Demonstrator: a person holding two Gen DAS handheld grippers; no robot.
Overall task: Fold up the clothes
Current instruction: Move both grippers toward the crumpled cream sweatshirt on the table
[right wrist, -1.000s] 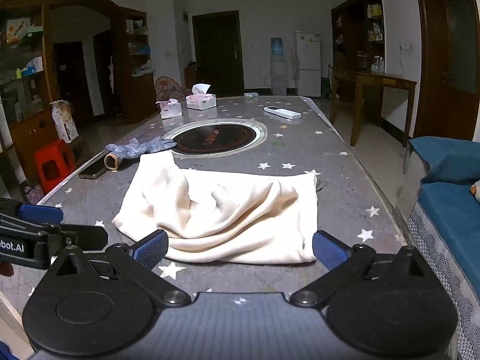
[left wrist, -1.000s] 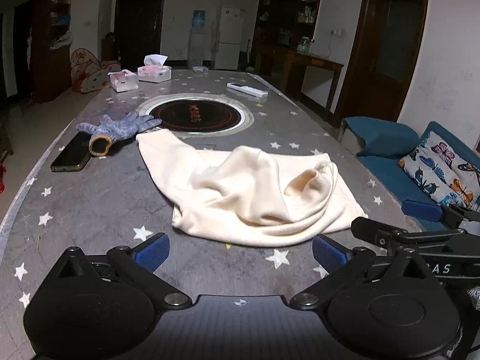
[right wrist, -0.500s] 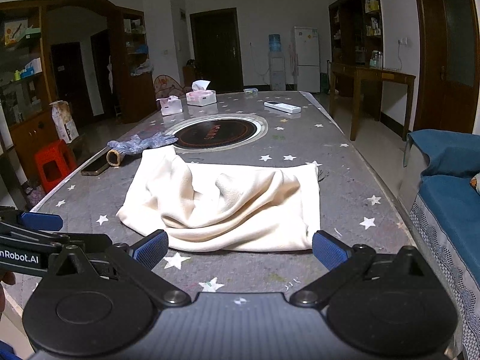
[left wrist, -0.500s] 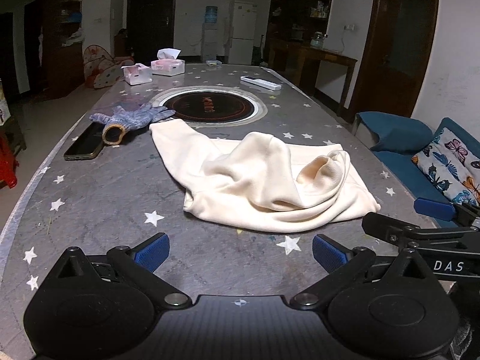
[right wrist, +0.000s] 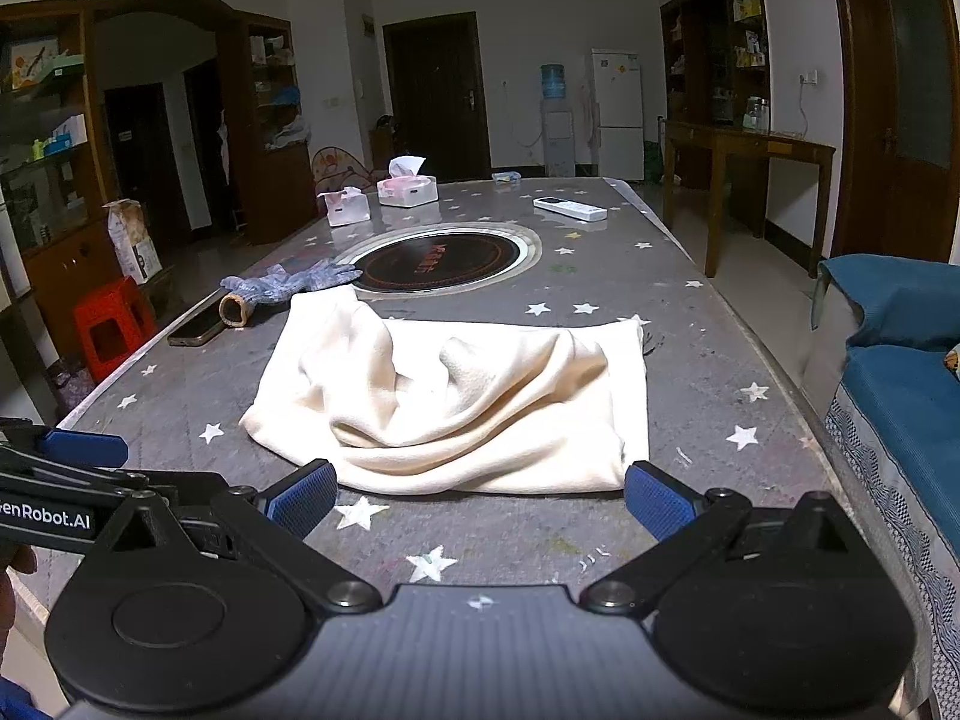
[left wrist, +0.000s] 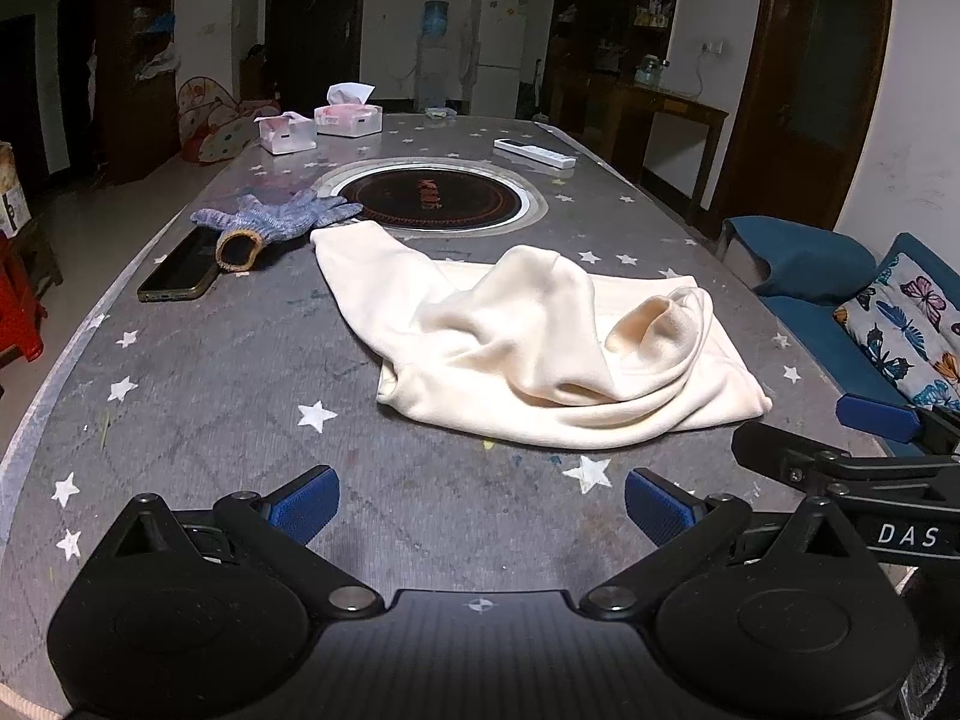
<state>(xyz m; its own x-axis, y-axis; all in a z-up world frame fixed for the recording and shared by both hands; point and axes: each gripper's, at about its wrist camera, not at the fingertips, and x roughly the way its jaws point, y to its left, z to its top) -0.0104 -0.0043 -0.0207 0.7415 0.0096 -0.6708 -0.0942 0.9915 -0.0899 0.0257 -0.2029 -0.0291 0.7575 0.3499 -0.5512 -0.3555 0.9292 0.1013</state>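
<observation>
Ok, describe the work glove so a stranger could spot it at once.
Start at the round black cooktop set into the star-patterned table. Just left of it lies the glove, beside a dark phone. It is blue-grey knit with a tan cuff, unlike the smooth cream garment nearby.

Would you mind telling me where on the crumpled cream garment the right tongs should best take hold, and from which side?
Probably the near right corner of the cream garment. There the cloth lies flat in thin layers with a straight hem, unlike the bunched middle. The right tongs are open and just short of that edge, so a low approach from the near side of the table looks simplest.
</observation>
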